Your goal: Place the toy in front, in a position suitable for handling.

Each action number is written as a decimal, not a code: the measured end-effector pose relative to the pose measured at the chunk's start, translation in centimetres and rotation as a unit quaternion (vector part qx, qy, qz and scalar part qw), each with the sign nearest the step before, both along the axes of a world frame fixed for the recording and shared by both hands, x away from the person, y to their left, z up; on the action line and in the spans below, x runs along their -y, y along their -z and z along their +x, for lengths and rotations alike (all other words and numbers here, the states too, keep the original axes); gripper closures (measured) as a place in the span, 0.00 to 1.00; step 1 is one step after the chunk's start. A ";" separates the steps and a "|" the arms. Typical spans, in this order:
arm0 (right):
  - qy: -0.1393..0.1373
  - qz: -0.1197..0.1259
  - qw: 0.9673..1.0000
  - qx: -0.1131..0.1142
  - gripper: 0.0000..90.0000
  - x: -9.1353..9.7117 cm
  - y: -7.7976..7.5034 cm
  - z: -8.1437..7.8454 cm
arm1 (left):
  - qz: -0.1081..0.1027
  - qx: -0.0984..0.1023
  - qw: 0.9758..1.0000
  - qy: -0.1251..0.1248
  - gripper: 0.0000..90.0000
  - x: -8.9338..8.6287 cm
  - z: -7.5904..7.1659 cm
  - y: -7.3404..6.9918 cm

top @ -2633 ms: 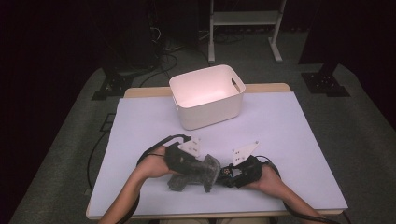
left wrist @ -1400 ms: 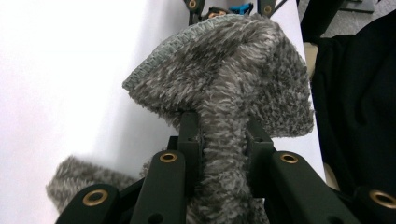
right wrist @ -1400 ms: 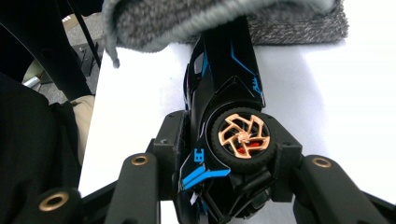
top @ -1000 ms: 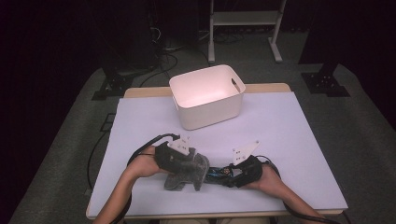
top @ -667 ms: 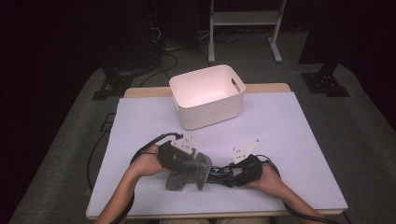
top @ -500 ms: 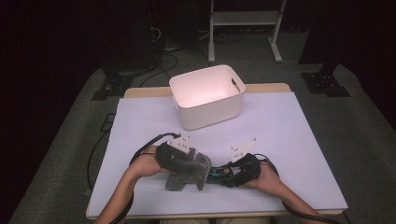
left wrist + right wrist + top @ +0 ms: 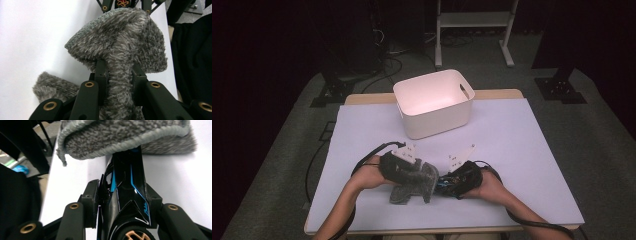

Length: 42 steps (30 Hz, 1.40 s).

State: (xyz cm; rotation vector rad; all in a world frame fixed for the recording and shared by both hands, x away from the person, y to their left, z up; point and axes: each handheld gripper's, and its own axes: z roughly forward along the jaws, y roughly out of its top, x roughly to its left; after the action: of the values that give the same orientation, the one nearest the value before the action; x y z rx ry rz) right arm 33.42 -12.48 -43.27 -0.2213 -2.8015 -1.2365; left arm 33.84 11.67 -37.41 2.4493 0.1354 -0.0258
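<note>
A grey fuzzy cloth pouch (image 7: 414, 182) hangs over the near middle of the table, and my left gripper (image 7: 418, 172) is shut on a fold of it. In the left gripper view both pads pinch the fuzzy cloth (image 7: 125, 37) at the left gripper (image 7: 119, 72). My right gripper (image 7: 448, 182) holds a glossy black object with blue stripes (image 7: 442, 185). Its far end lies under the edge of the pouch (image 7: 120, 135). In the right gripper view the black object (image 7: 127, 177) sits between the jaws of the right gripper (image 7: 122, 195). They have just been closing, and both pads press on it.
A white plastic bin (image 7: 437, 122) stands at the back middle of the white-covered table (image 7: 522, 150). Cables trail from both grippers across the near edge. A white stand and dark equipment stand on the floor beyond the table.
The left gripper and the pouch have sunk lower toward the table and shifted slightly left. The right gripper has edged toward the pouch with the black object.
</note>
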 end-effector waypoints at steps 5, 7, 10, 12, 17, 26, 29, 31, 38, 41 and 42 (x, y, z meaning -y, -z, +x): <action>0.003 -0.001 0.999 0.039 0.62 0.8 -1.1 1.8 | 0.000 0.011 1.000 -0.004 0.82 0.9 1.3 -1.2; 0.003 -0.008 0.999 0.052 0.62 0.8 -1.5 2.5 | -0.002 0.019 1.000 -0.010 0.81 1.1 2.1 -1.9; 0.002 -0.018 0.998 0.056 0.62 0.6 -1.2 3.4 | 0.009 0.024 0.999 -0.029 0.82 1.7 3.1 -2.1; 0.000 -0.023 0.998 0.054 0.61 0.4 -0.8 3.5 | 0.018 0.016 0.999 -0.034 0.81 1.9 3.8 -1.7; 0.004 0.003 0.999 0.053 0.61 0.7 -0.2 2.6 | 0.027 -0.009 0.999 -0.037 0.81 2.2 4.5 -0.1; 0.030 0.015 0.999 0.001 0.49 1.9 0.0 2.1 | 0.011 -0.030 0.999 -0.022 0.81 1.8 3.2 0.6; 0.034 0.014 0.999 -0.003 0.43 1.8 -0.2 1.7 | 0.010 -0.027 0.999 -0.020 0.81 1.6 2.5 0.8; 0.035 0.008 0.999 -0.002 0.41 1.8 -0.2 1.4 | 0.012 -0.025 0.999 -0.016 0.81 1.6 2.1 0.8; 0.060 -0.012 0.998 0.010 0.32 1.6 0.1 0.1 | 0.016 -0.020 1.000 -0.003 0.80 1.5 0.9 1.3; 0.069 -0.013 0.997 0.019 0.29 1.8 0.1 -0.5 | 0.014 -0.023 1.000 -0.001 0.80 1.5 0.5 1.5; 0.068 -0.019 0.997 0.024 0.29 1.8 0.1 -0.6 | 0.015 -0.022 1.000 0.002 0.80 1.5 0.5 1.5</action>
State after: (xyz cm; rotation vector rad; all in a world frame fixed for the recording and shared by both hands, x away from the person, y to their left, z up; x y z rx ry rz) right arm 32.78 -14.31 -43.41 -0.3961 -2.8945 -1.2321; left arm 34.30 10.16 -38.96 2.4791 0.1526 -0.0803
